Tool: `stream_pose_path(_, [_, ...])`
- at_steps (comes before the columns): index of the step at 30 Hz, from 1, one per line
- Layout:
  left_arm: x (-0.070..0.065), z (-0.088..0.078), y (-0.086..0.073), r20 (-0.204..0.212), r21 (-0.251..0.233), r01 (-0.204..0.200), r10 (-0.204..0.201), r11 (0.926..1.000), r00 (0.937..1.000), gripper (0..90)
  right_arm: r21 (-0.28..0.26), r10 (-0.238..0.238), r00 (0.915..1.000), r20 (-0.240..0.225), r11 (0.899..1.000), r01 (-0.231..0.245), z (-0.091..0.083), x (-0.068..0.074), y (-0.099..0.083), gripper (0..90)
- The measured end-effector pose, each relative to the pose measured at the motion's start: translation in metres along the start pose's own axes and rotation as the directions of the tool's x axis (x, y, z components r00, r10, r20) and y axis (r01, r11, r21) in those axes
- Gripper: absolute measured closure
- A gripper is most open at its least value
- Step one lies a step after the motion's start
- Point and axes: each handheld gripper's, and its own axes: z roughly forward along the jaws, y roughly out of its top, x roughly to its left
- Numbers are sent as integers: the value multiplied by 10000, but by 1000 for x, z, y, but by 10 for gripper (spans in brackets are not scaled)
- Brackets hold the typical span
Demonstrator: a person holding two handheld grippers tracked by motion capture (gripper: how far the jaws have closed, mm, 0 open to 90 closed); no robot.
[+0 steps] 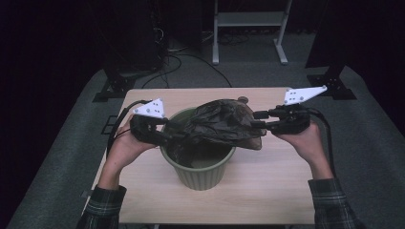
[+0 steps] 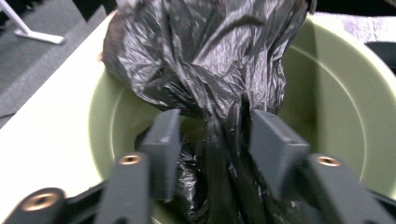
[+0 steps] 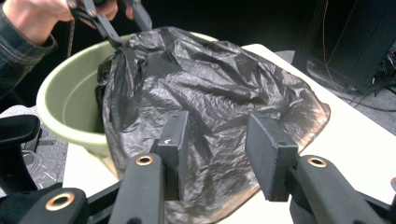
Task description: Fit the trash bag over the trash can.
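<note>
My left gripper point(image 2: 210, 140) stands with jaws apart around a bunched strand of the black bag point(image 2: 205, 60), over the green bucket point(image 2: 336, 93). My right gripper point(image 3: 217, 140) is spread wide too, the bag draped just ahead of it across the bucket's rim onto the table point(image 3: 355, 140).

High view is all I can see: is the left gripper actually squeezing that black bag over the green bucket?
Observer: No. The left gripper has its jaws apart, and a bunched strand of the black bag runs between them.
Operator: And the right gripper?
Observer: The right gripper also has its jaws apart, with the bag's sheet spread just beyond them.
Operator: Anything in the bucket?
Observer: Part of the bag hangs inside the green bucket.
</note>
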Motion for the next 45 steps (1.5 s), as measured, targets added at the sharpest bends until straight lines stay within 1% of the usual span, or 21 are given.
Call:
stream_pose_path(2, [-2,-4,3,-257,-315,8,-16,9995,9997,393,7,44,10000,67,10000,-44,-4,0,-6,583])
stream_pose_path(3, [-3,-6,5,-225,-385,19,-28,9993,9997,375,-22,72,9999,109,10000,-71,-7,-1,-10,583])
stream_pose_path(6, [-6,-8,13,-40,-679,-55,52,9977,10000,369,-92,230,9995,194,9997,-228,-12,-2,-18,578])
stream_pose_path(8, [-9,-6,21,96,-793,-191,199,9967,9998,369,-110,320,9991,263,9994,-317,-16,-3,-23,578])
stream_pose_path(10, [-13,0,31,321,-880,-324,354,9956,9989,370,-166,410,9987,308,9990,-405,-20,-5,-27,576])
stream_pose_path(12, [-16,7,40,431,-923,-395,436,9949,9981,370,-189,472,9983,331,9987,-466,-22,-5,-28,576])
stream_pose_path(17, [-24,34,65,810,-1058,-697,785,9919,9936,381,-225,530,9980,349,9984,-522,-24,-8,-31,575])
stream_pose_path(19, [-26,44,74,948,-1000,-830,925,9915,9912,387,-234,531,9979,371,9984,-523,-24,-8,-31,576])
stream_pose_path(20, [-28,52,81,1050,-965,-898,998,9913,9894,388,-237,542,9978,369,9983,-533,-24,-9,-31,576])
stream_pose_path(22, [-31,64,89,1253,-916,-959,1070,9912,9863,392,-257,534,9980,339,9983,-525,-24,-9,-31,576])
stream_pose_path(25, [-33,79,96,1454,-784,-988,1095,9920,9833,391,-243,547,9980,316,9982,-540,-23,-10,-31,576])
stream_pose_path(27, [-33,92,101,1524,-590,-1016,1096,9931,9822,391,-256,559,9980,306,9982,-551,-22,-10,-30,575])
stream_pose_path(30, [-35,105,103,1616,-358,-999,1045,9943,9813,391,-302,528,9982,268,9982,-520,-21,-10,-30,576])
stream_pose_path(33, [-36,116,103,1633,56,-1054,1030,9944,9812,400,-276,527,9983,240,9983,-520,-20,-10,-29,575])
stream_pose_path(35, [-36,118,102,1685,245,-1128,1071,9933,9799,484,-265,514,9984,248,9984,-508,-21,-9,-29,575])
stream_pose_path(36, [-36,118,102,1727,300,-1152,1084,9929,9790,553,-279,521,9983,259,9983,-514,-21,-9,-29,575])
stream_pose_path(38, [-35,114,101,1849,291,-1156,1083,9929,9768,723,-324,505,9983,280,9982,-496,-22,-9,-28,576])
stream_pose_path(40, [-35,109,99,1861,302,-1068,994,9938,9775,838,-346,496,9983,295,9982,-486,-24,-9,-28,575])
stream_pose_path(42, [-33,103,95,1775,184,-987,939,9949,9796,895,-343,503,9983,291,9982,-493,-24,-9,-28,576])
stream_pose_path(43, [-32,99,93,1660,105,-907,877,9958,9822,896,-347,506,9983,280,9982,-496,-24,-9,-29,575])
stream_pose_path(45, [-31,90,88,1483,-29,-860,855,9963,9852,897,-322,507,9984,263,9982,-499,-24,-8,-29,575])
